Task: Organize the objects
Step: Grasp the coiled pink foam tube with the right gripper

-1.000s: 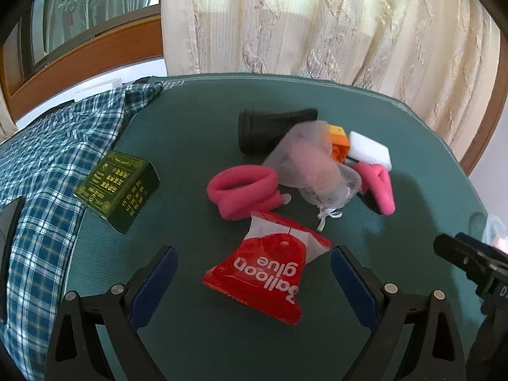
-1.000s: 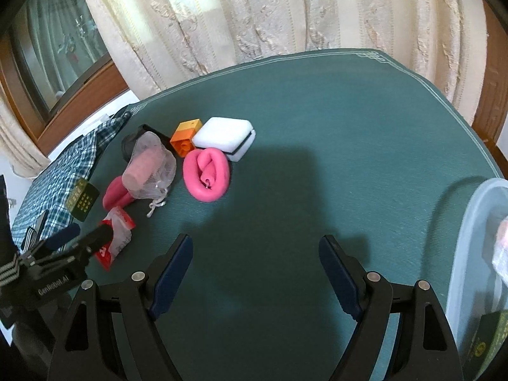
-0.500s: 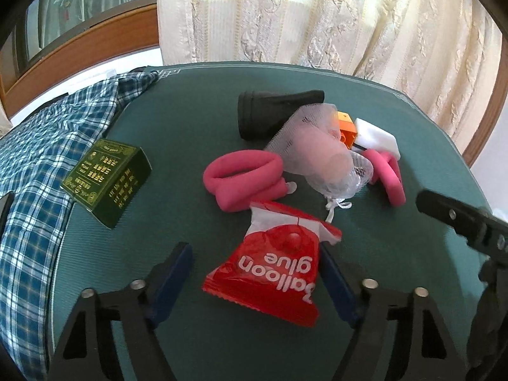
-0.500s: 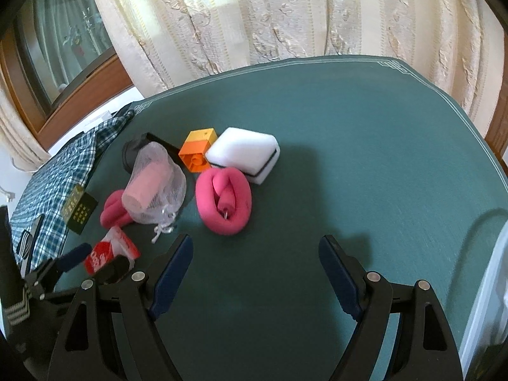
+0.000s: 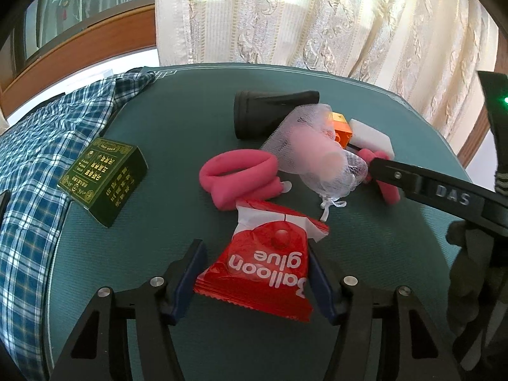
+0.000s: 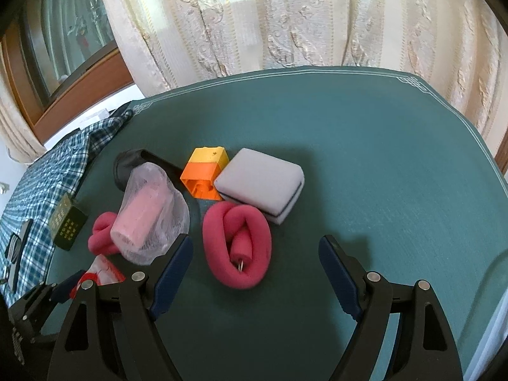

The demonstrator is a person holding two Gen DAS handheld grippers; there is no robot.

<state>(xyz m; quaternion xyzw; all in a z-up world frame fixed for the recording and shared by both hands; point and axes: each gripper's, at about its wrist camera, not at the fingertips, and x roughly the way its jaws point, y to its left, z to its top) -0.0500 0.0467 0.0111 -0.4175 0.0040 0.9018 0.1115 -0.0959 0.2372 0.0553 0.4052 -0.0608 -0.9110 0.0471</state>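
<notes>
Green tabletop (image 5: 177,146): "Balloon glue" packet (image 5: 263,263).

Red packet (image 5: 263,270) reads "Balloon glue"; right tool (image 5: 451,194) "DAS"

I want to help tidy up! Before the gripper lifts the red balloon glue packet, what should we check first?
1. Left gripper closed on the balloon glue packet: ok, its jaws have just been closing and the blue pads now press on both sides.
2. Packet free of its neighbours: ok, nothing lies on it; the pink foam roll sits just behind its top edge.
3. Mesh bag string clear of the packet: cannot tell, the string ends close beside the packet's corner.
4. Right gripper out of the way: ok, it is open over the other pink foam roll, holding nothing.
5. A place to put the packet: cannot tell, no container shows clearly.
</notes>
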